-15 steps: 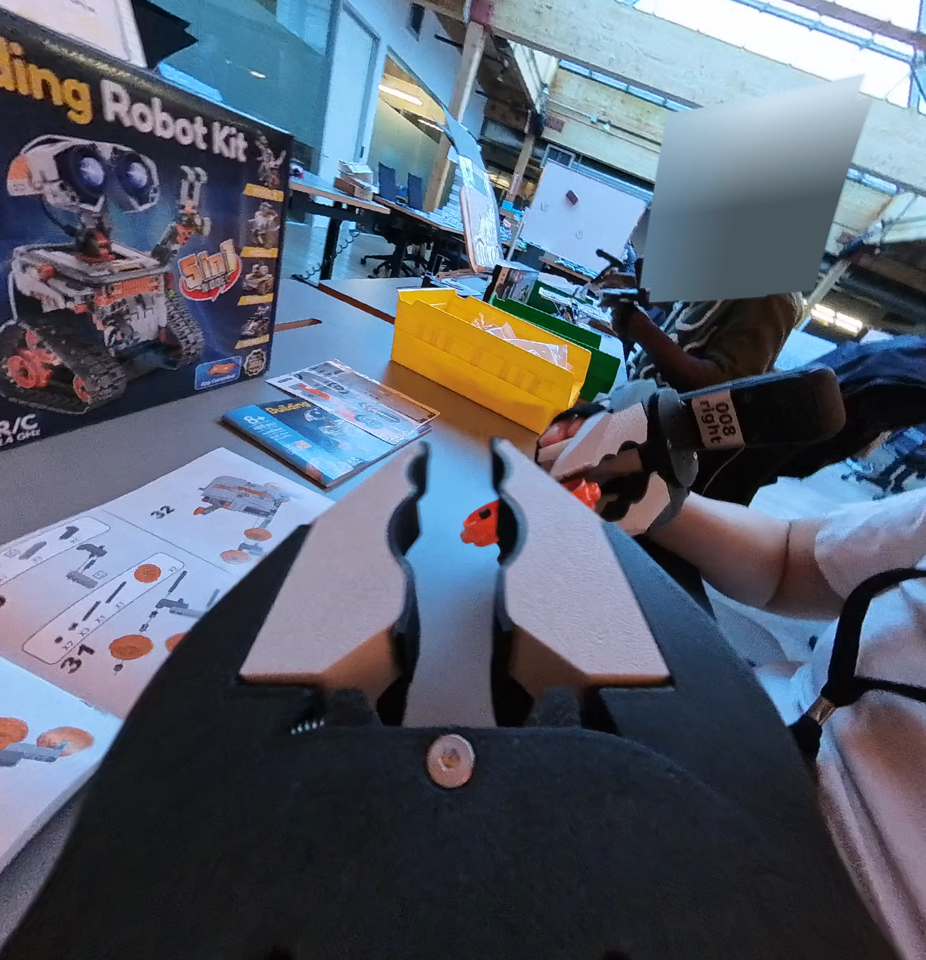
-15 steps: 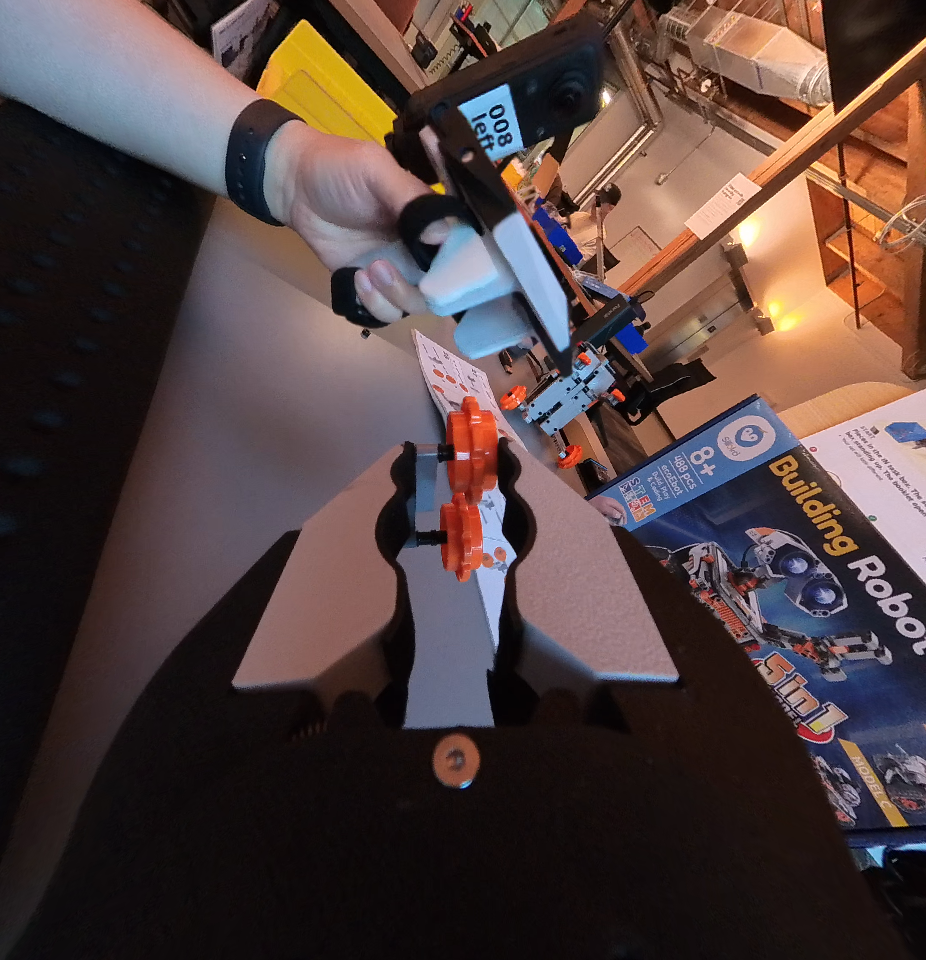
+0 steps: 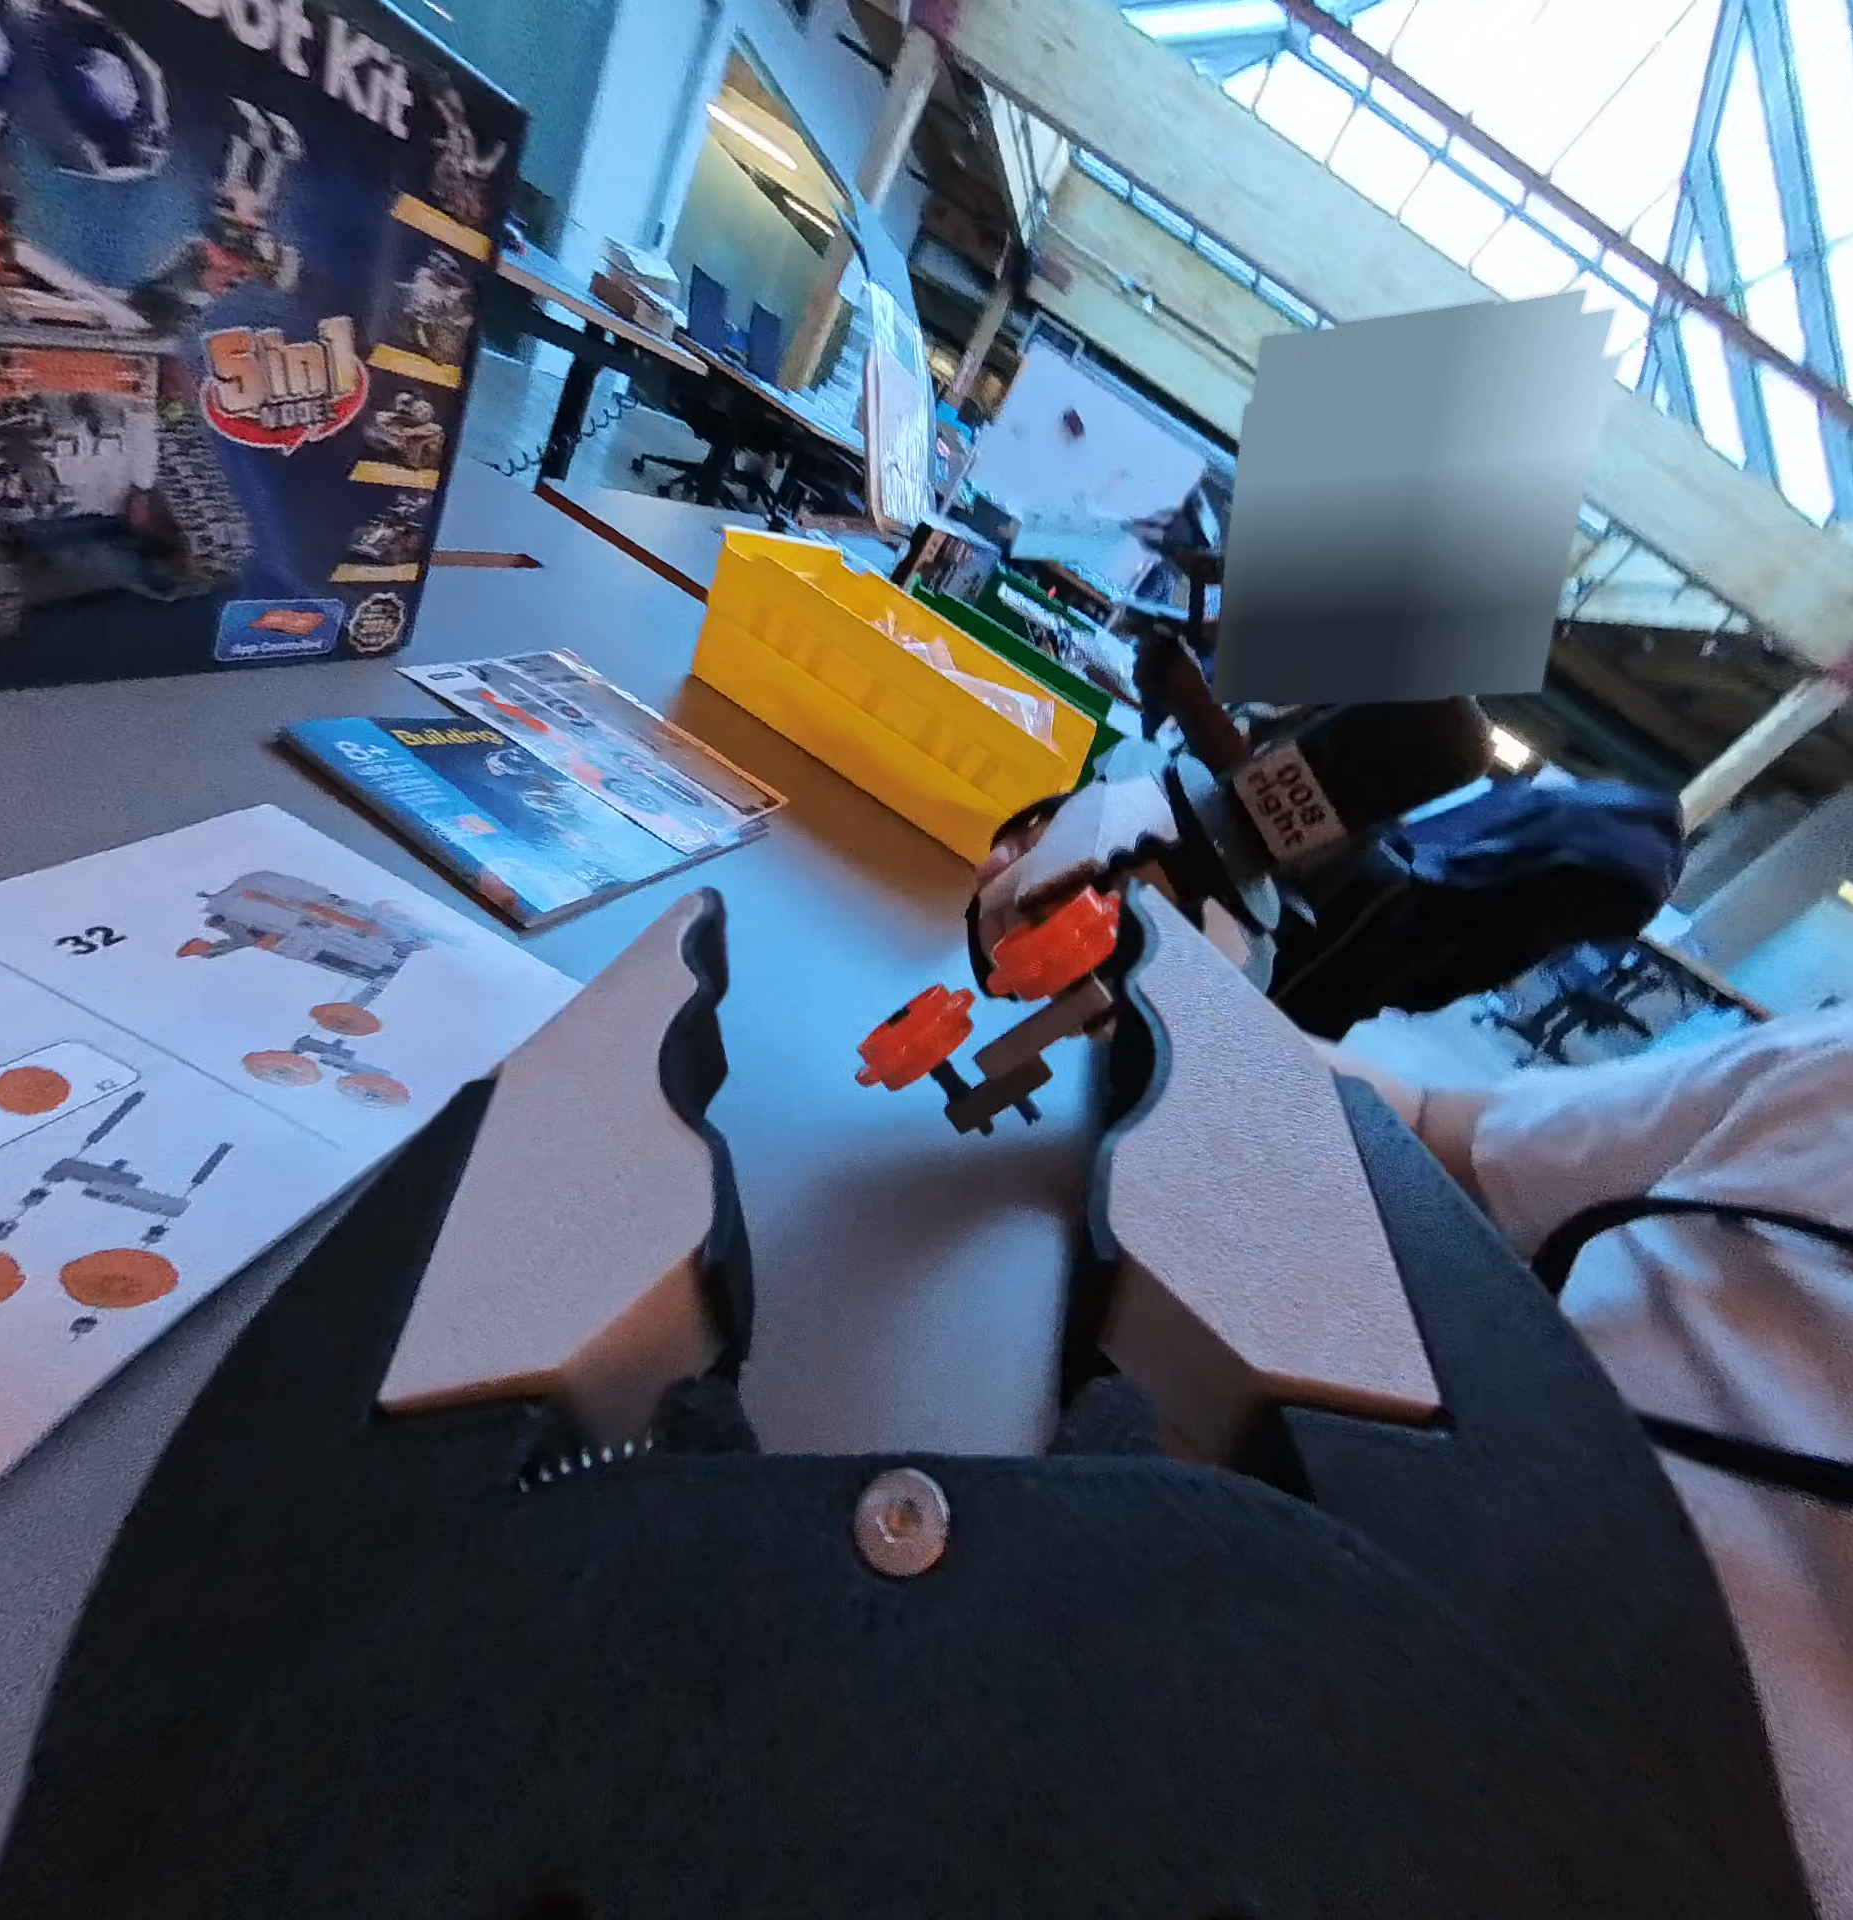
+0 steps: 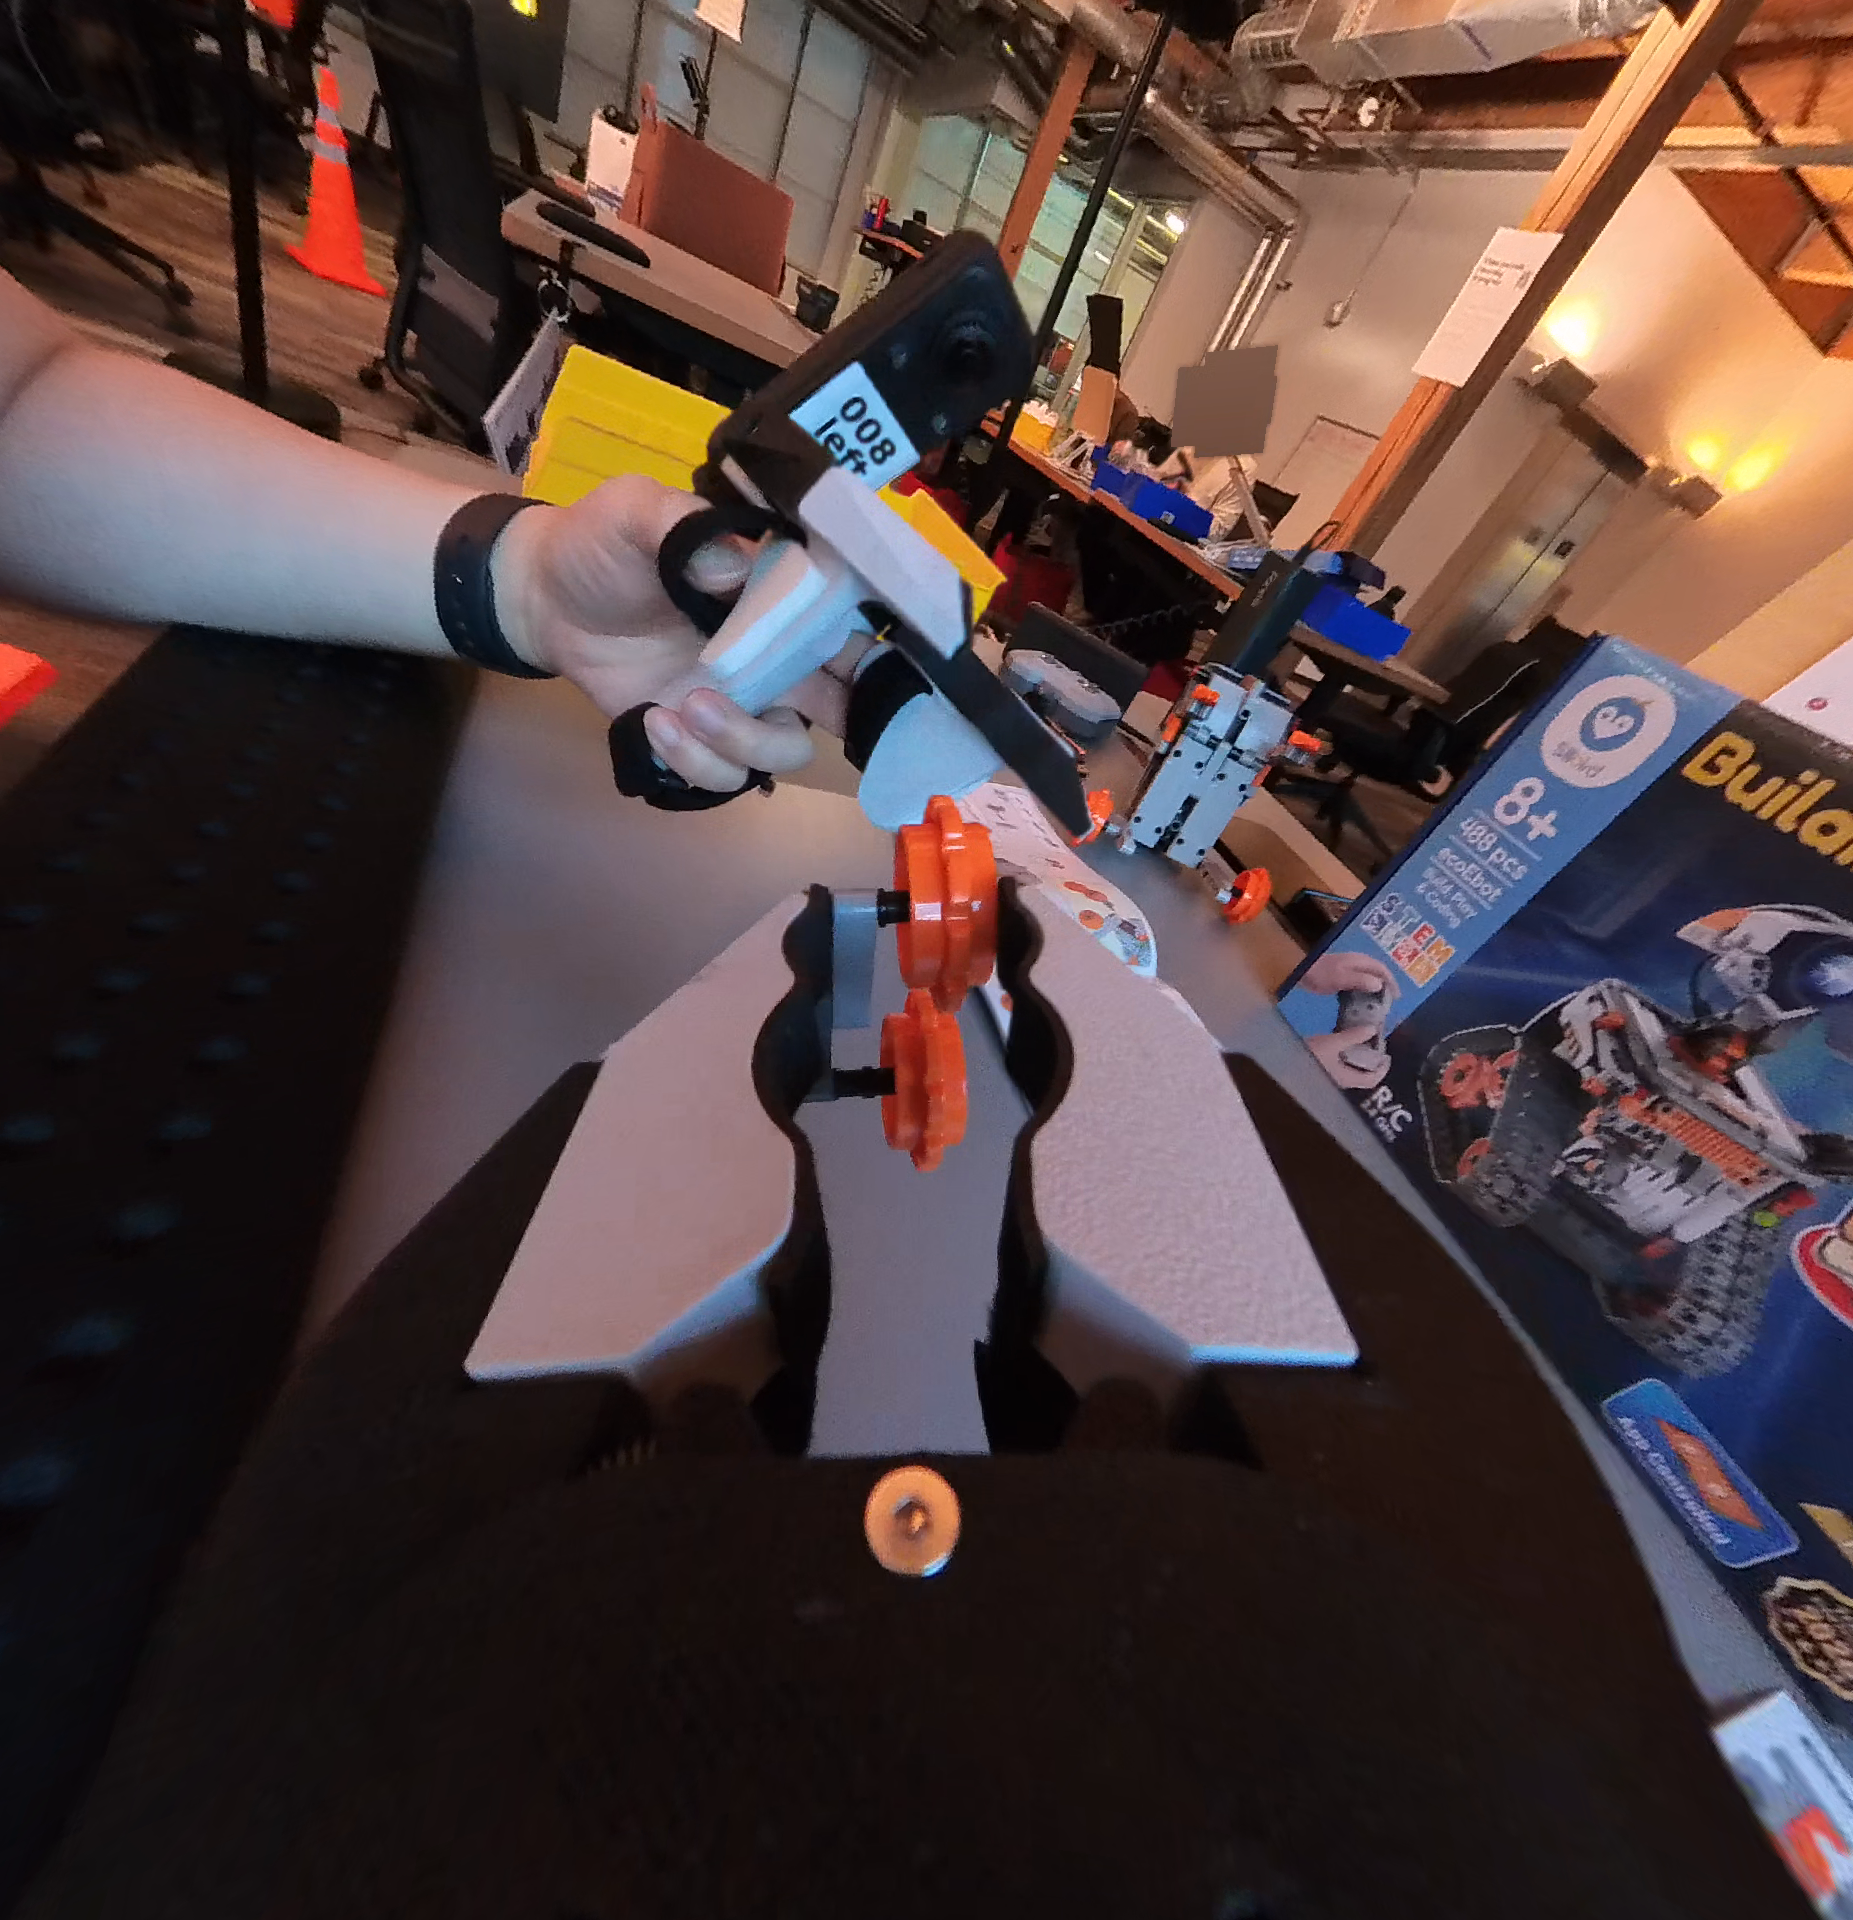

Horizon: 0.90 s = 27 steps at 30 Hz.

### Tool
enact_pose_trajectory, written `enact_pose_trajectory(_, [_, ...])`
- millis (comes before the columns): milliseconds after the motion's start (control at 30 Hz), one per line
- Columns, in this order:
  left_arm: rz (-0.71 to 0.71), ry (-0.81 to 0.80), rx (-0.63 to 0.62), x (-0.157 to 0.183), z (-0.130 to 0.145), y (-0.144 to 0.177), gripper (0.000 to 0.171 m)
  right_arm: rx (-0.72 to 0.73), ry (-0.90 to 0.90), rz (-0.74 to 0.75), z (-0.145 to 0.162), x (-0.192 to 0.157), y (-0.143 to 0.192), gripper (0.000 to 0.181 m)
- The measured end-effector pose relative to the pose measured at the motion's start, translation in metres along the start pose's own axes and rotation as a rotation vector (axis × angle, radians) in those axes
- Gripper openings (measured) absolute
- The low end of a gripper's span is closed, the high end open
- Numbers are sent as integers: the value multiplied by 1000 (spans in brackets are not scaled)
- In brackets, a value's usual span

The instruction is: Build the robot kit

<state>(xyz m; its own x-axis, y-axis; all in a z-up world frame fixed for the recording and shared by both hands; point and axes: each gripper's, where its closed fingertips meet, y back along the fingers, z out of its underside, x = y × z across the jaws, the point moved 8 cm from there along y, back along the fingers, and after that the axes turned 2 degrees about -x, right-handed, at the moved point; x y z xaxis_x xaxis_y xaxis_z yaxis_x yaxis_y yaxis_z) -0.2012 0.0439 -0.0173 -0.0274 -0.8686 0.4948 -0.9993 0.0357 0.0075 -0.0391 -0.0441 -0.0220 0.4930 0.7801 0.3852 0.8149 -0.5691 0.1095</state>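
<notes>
Widened since the earlier frame: left gripper fingers stood apart, empty, near the wheel assembly; right gripper fingers clamped it above grey table.

A yellow bin stands beyond two booklets, near an upright kit box, on a grey table.

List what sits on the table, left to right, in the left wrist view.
Robot kit box → open instruction sheet → blue booklet → yellow bin → green bin behind it.
</notes>
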Motion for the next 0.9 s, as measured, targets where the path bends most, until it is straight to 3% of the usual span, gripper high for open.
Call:
enact_pose_trajectory(100, [-35,127,52,-8,-6,3,73,-10,-28,-8,3,1,-1,30])
enact_pose_trajectory(333, [43,120,85,-8,-10,10,109,-36,-6,-23,4,-3,-5,30])
enact_pose_trajectory(633, [-55,-102,-135,-5,9,-3,120,-27,1,-33,3,-5,-4,30])
enact_pose_trajectory(700, [-72,-151,-162,-4,12,-4,99,-27,12,-36,3,-6,-4,30])
enact_pose_trajectory(733, [2,-194,-193,2,15,-3,81,-19,25,-45,2,-7,-3,30])
enact_pose_trajectory(767, [118,-240,-237,9,19,-2,75,-10,37,-56,1,-9,-3,30])
enact_pose_trajectory(800, [135,-256,-251,12,20,-2,53,-5,50,-58,-1,-11,-3,30])
enact_pose_trajectory(833, [148,-303,-247,16,21,-2,45,-2,71,-59,-2,-12,-2,30])
enact_pose_trajectory(900, [126,-485,-236,26,25,-4,64,-2,106,-75,-3,-16,-2,30])
